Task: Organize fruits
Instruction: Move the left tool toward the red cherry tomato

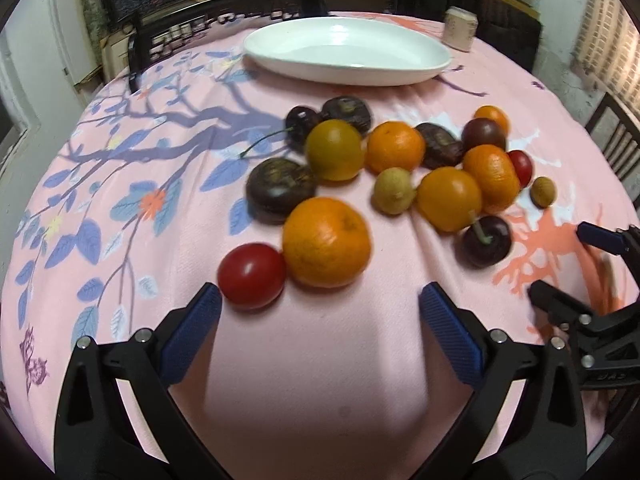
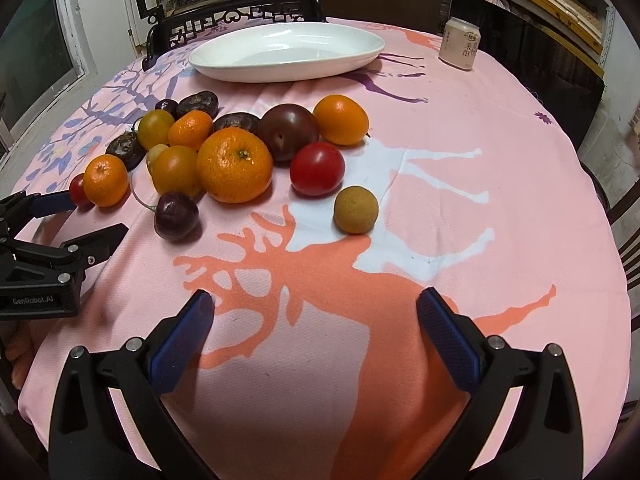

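Note:
A heap of fruit lies on the pink tablecloth: a large mandarin [image 1: 326, 242] [image 2: 235, 165], a red tomato [image 1: 252, 275], another red tomato [image 2: 317, 168], a dark cherry [image 2: 176, 216], a tan longan [image 2: 356, 209], dark plums and several small oranges. An empty white oval plate [image 1: 346, 51] [image 2: 286, 52] stands behind the heap. My left gripper [image 1: 320, 308] is open and empty, just short of the red tomato and the large mandarin. My right gripper [image 2: 314, 312] is open and empty, short of the longan. Each gripper shows at the other view's edge.
A small white can [image 2: 460, 42] stands at the back right of the table. A dark carved chair back [image 2: 240, 16] stands behind the plate. The round table's edge [image 2: 592, 184] curves close on the right.

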A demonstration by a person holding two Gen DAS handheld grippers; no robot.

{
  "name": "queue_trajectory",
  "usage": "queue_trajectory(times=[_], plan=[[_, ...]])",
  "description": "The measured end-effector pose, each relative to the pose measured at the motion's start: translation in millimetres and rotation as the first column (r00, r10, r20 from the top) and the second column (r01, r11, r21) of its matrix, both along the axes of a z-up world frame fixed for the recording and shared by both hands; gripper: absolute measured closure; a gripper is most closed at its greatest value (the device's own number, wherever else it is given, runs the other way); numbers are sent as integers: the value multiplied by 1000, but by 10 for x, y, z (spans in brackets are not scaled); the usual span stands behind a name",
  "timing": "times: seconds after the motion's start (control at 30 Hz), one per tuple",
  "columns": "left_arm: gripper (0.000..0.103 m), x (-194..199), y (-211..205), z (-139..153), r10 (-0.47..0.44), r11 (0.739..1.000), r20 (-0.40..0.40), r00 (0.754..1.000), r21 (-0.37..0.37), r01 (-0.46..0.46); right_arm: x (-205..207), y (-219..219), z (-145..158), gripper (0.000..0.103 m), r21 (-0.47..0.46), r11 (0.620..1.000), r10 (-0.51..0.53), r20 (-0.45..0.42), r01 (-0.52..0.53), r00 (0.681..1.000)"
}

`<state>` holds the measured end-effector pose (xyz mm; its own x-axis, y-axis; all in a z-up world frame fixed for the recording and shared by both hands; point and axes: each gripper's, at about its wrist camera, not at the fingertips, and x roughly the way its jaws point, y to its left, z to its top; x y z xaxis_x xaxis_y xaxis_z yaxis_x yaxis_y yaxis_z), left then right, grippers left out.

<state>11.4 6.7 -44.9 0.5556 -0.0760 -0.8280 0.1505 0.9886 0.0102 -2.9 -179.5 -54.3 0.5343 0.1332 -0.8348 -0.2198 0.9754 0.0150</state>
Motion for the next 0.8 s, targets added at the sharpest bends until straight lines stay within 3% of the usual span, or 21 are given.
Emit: queue_trajectory(times=[0.07,0.13,0.23,0.27,0.4,0.53,0.67,0.8], plan=[[2,4,37,57,-8,1000,36,999,-30,9,10,-28,15,1,11,999,44,-5,-44,999],[11,16,43,107,-30,999,63,998,-35,32,31,-104,54,1,35,996,87,-6,-86,996],[20,74,33,132,-66,998,83,994,-12,67,-19,-351,224,1,211,976,34,79,-50,996],[22,93,39,131,-67,998,81,994,-11,68,-14,-376,267,1,225,973,39,86,-58,996],[31,143,90,130,-64,997,82,995,-27,66,37,-368,373,1,143,986,60,143,-81,988],[32,131,126,131,-99,993,84,992,-48,104,114,-369,272,23,171,981,78,96,-94,992],[32,-50,194,146,-184,981,90,979,-44,189,65,-447,269,23,242,965,79,111,-104,991],[32,-107,261,103,-222,974,74,972,-23,224,85,-380,226,23,249,960,106,90,-125,990]])
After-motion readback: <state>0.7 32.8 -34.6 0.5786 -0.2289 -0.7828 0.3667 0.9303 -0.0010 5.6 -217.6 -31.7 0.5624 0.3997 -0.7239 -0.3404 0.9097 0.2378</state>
